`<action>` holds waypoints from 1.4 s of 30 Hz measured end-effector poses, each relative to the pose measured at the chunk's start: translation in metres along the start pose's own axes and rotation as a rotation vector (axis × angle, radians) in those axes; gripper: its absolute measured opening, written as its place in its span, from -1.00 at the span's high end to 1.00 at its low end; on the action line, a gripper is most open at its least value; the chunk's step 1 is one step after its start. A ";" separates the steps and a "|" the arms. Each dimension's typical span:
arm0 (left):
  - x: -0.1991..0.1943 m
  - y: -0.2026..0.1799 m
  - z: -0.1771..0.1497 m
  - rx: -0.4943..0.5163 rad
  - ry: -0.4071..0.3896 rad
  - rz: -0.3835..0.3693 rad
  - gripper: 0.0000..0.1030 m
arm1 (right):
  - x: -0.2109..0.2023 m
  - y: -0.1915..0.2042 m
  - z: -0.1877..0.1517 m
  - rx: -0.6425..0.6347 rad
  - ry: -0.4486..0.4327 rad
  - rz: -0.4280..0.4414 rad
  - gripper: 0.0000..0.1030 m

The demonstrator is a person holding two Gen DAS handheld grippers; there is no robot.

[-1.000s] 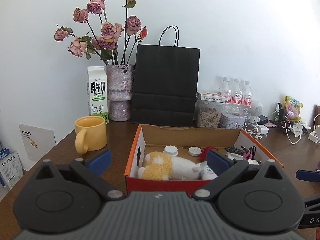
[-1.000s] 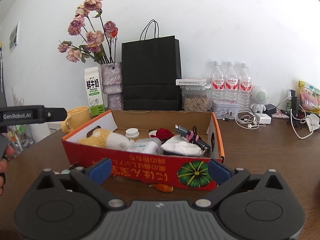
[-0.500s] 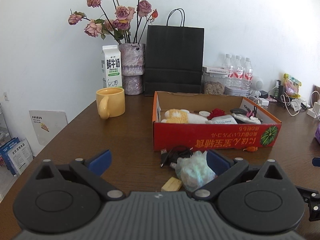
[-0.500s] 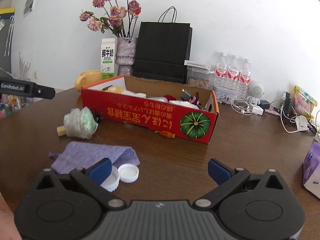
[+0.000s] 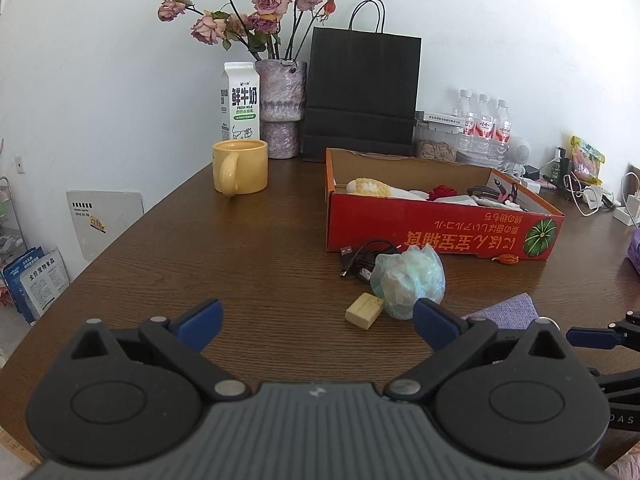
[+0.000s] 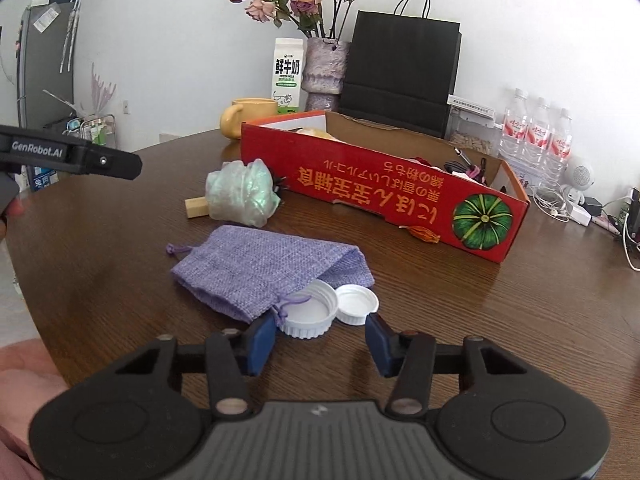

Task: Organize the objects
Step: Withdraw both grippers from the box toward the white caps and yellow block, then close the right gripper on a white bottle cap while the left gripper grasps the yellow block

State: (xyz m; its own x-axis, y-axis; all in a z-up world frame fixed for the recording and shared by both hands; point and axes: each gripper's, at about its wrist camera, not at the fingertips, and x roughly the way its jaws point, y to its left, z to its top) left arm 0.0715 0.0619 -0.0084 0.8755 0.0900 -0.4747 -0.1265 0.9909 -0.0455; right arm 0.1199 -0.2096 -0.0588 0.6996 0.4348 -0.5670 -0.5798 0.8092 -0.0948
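Observation:
My right gripper (image 6: pixel 320 330) hangs low over the brown table, and its jaws are closing. Two white caps lie side by side between its tips: a large cap (image 6: pixel 308 312) and a small cap (image 6: pixel 357 303). I cannot see the pads pressing on them. The caps rest against a purple cloth pouch (image 6: pixel 260 268). Beyond it are a crumpled green plastic bag (image 6: pixel 240 192), a wooden block (image 6: pixel 196 206) and the red cardboard box (image 6: pixel 380 184), which holds several small things. My left gripper (image 5: pixel 316 312) is open and holds nothing, short of the block (image 5: pixel 364 310) and the bag (image 5: pixel 408 276).
A black cable (image 5: pixel 360 256) and an orange wrapper (image 5: pixel 506 258) lie against the box front. A yellow mug (image 5: pixel 240 166), a milk carton (image 5: pixel 240 100), a vase of roses (image 5: pixel 280 108), a black paper bag (image 5: pixel 362 96) and water bottles (image 5: pixel 484 124) line the back. The table edge curves along the left.
Both grippers have drawn back from the box and sunk toward the table. The right jaws have narrowed from wide open around the two caps.

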 end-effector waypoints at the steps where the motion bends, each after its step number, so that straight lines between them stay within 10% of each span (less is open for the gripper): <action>1: 0.000 0.002 -0.001 -0.004 0.002 0.001 -1.00 | 0.002 0.001 0.001 0.002 -0.001 0.006 0.05; 42: 0.072 -0.032 0.003 0.141 0.086 0.021 -0.87 | -0.039 -0.052 -0.020 0.189 -0.128 -0.155 0.24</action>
State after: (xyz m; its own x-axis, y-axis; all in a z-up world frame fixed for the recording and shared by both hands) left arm 0.1393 0.0371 -0.0387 0.8293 0.1084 -0.5482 -0.0726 0.9936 0.0867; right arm 0.1147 -0.2762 -0.0480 0.8280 0.3365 -0.4485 -0.3819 0.9241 -0.0116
